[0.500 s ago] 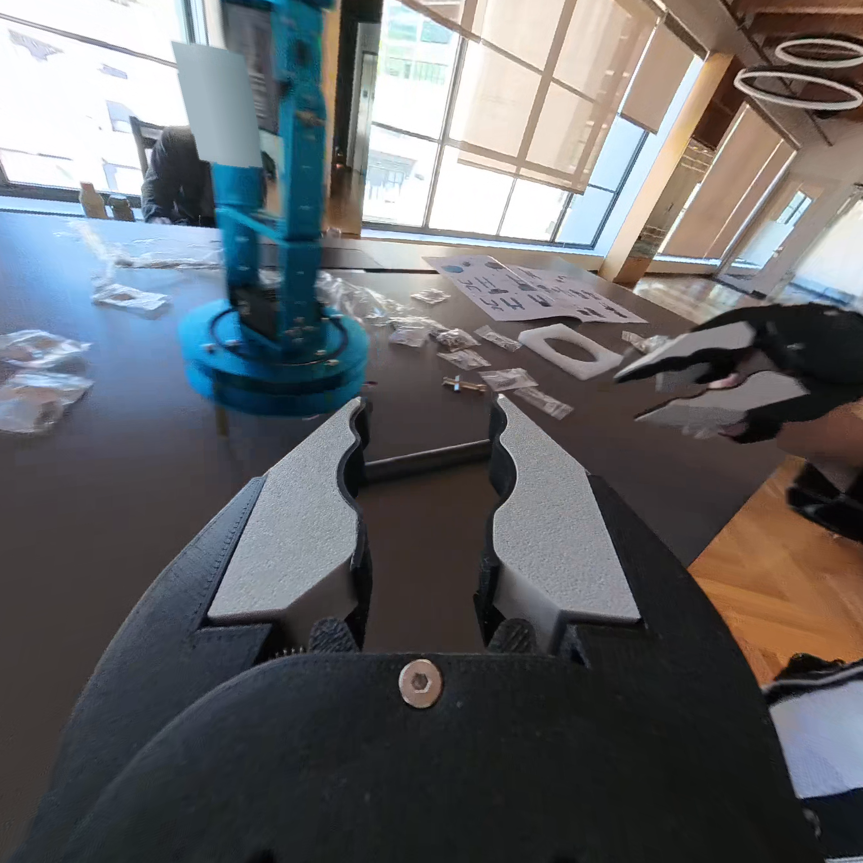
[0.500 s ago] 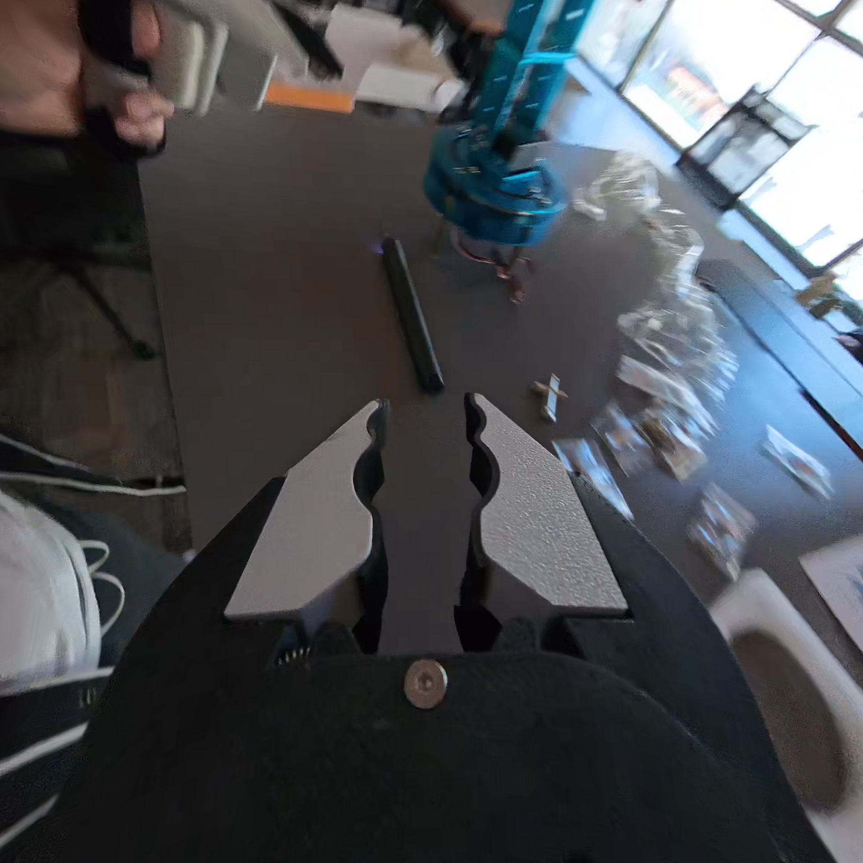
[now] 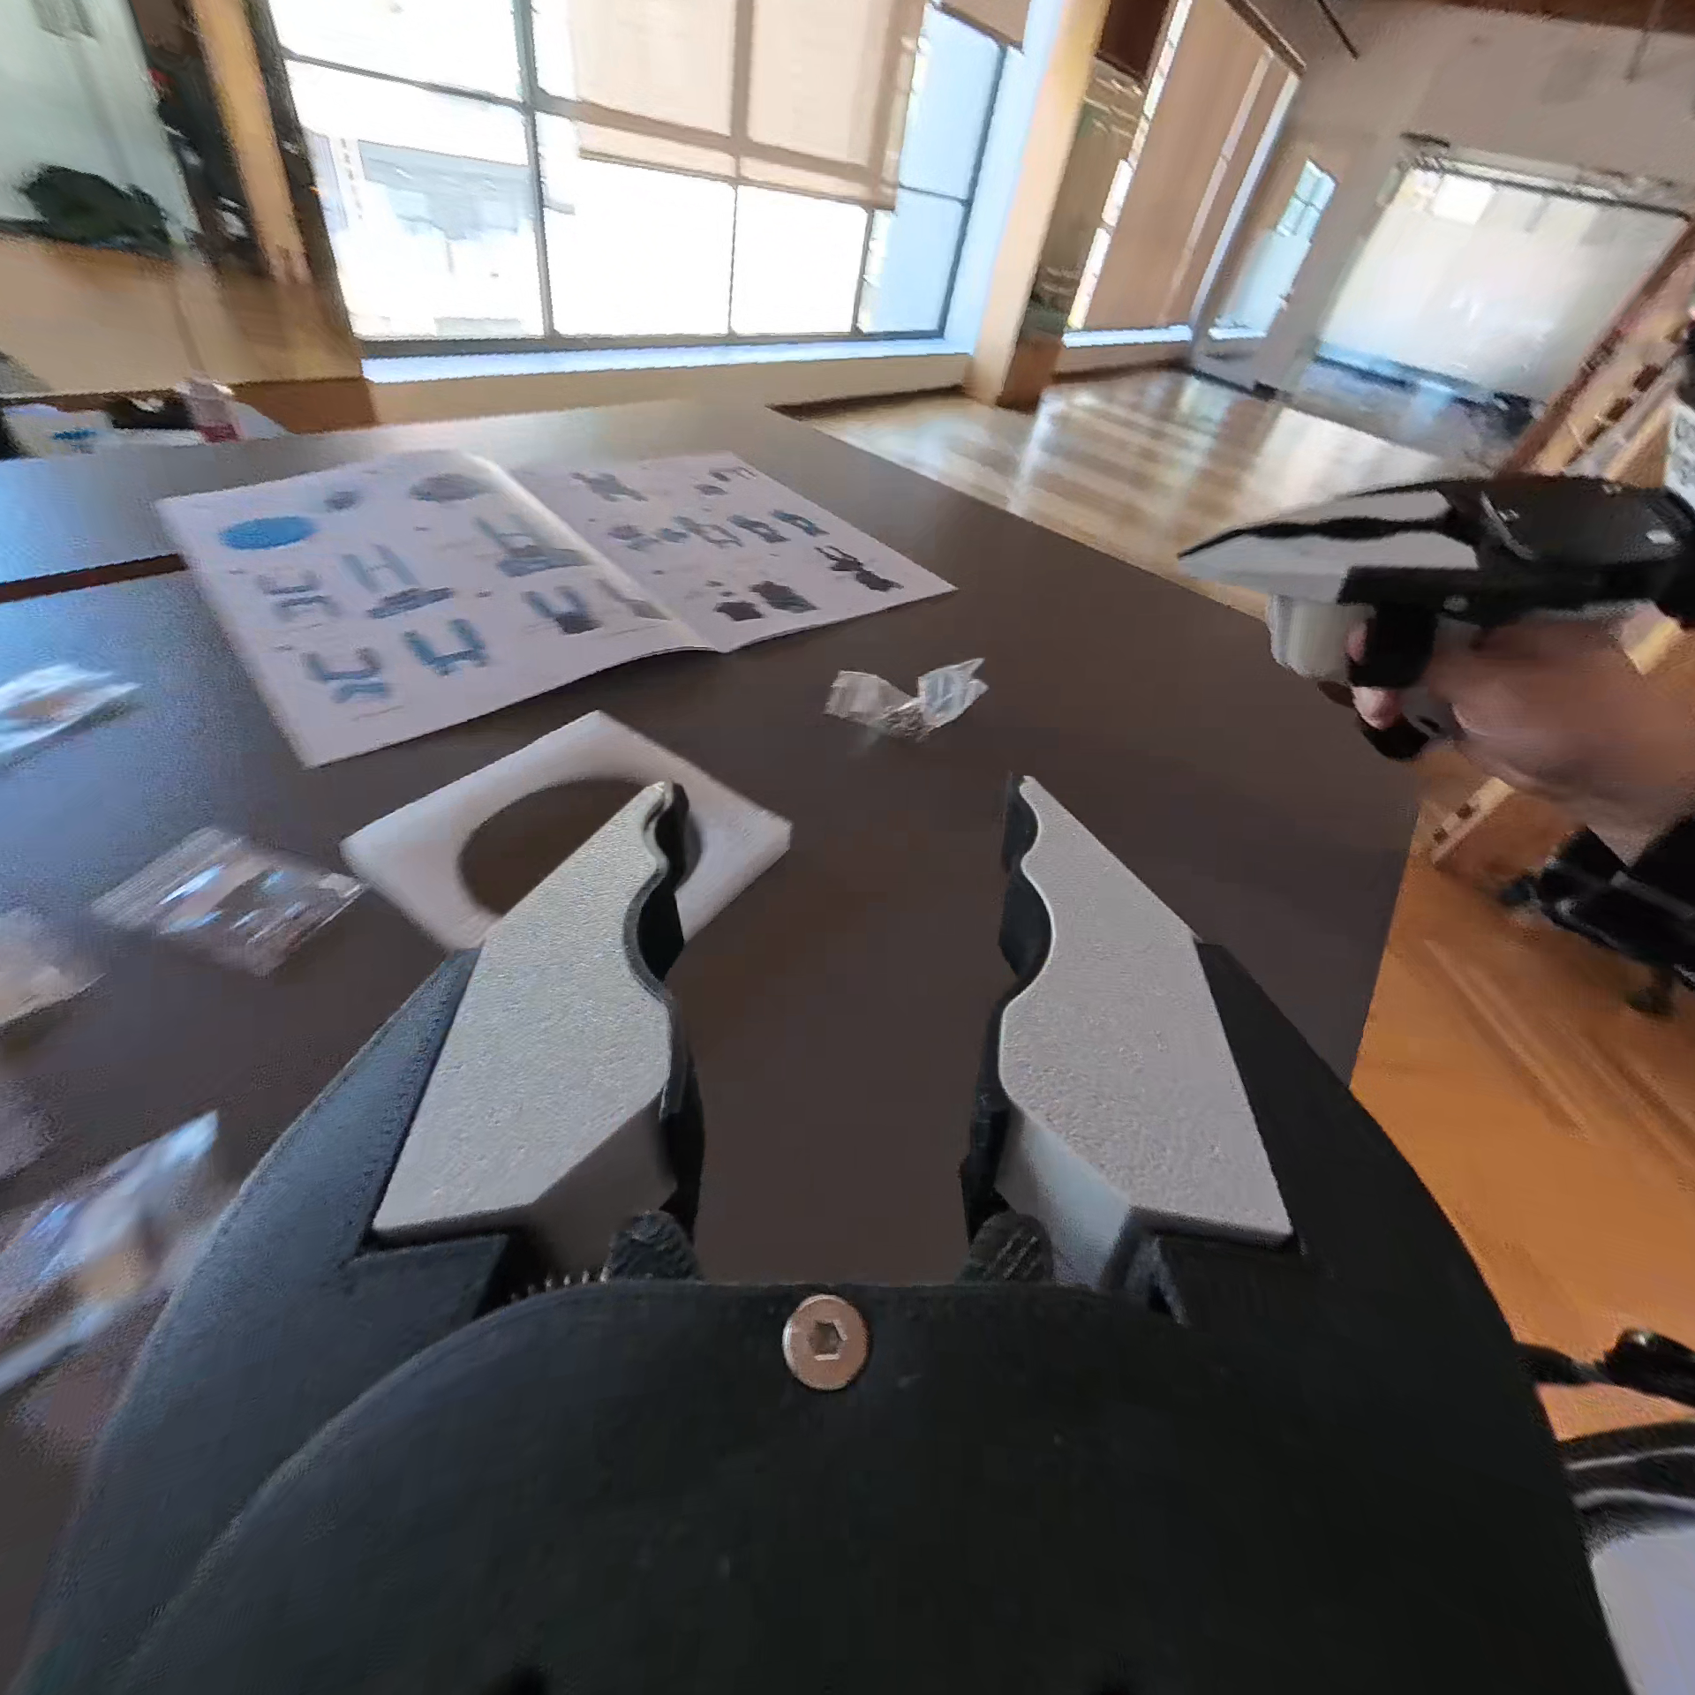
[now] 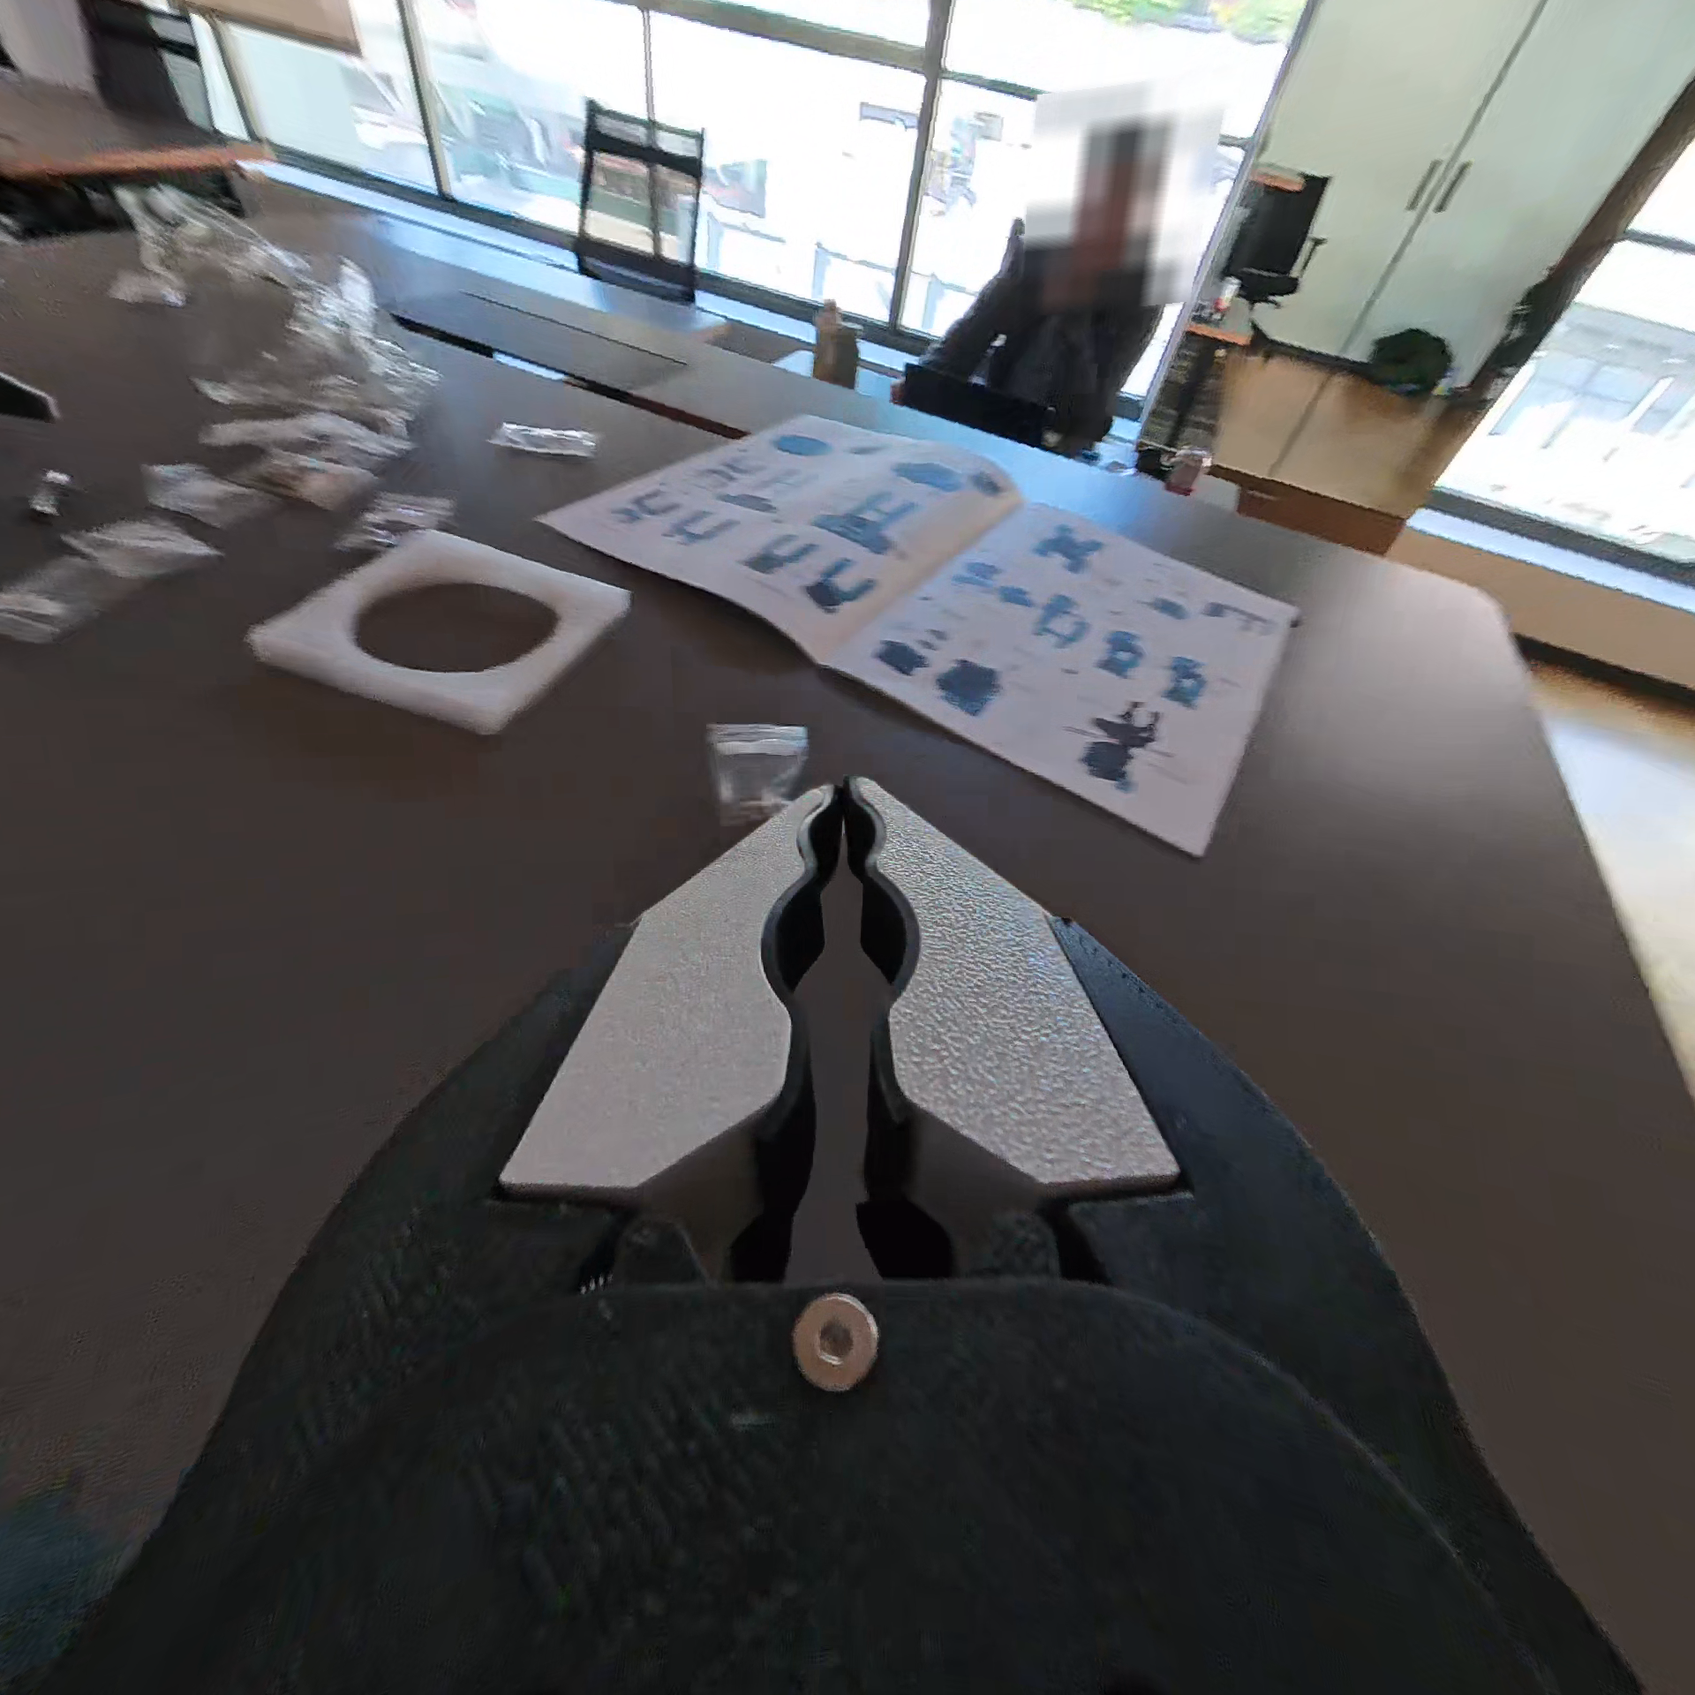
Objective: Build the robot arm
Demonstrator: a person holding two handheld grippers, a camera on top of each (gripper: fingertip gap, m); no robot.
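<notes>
- We see our left hand-held gripper (image 3: 839, 798) spread wide above the dark brown tabletop (image 3: 1101, 825), one fingertip over the white square foam frame (image 3: 734, 835).
- Our right hand-held gripper (image 4: 846, 791) is pressed together (nothing pinched), near a small clear plastic bag (image 4: 758, 761).

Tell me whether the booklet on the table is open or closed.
Open. The booklet lies flat on the dark table with two printed pages spread either side of a centre fold, seen in both wrist views.

Table (image 3: 1101, 642): dark brown, broad.
Windows (image 3: 642, 183): tall, bright, beyond the table's far edge, beige blinds half lowered.
Floor (image 3: 1513, 1146): glossy wood, right of the table.
Cabinets (image 4: 1431, 165): pale, beyond the table.
</notes>
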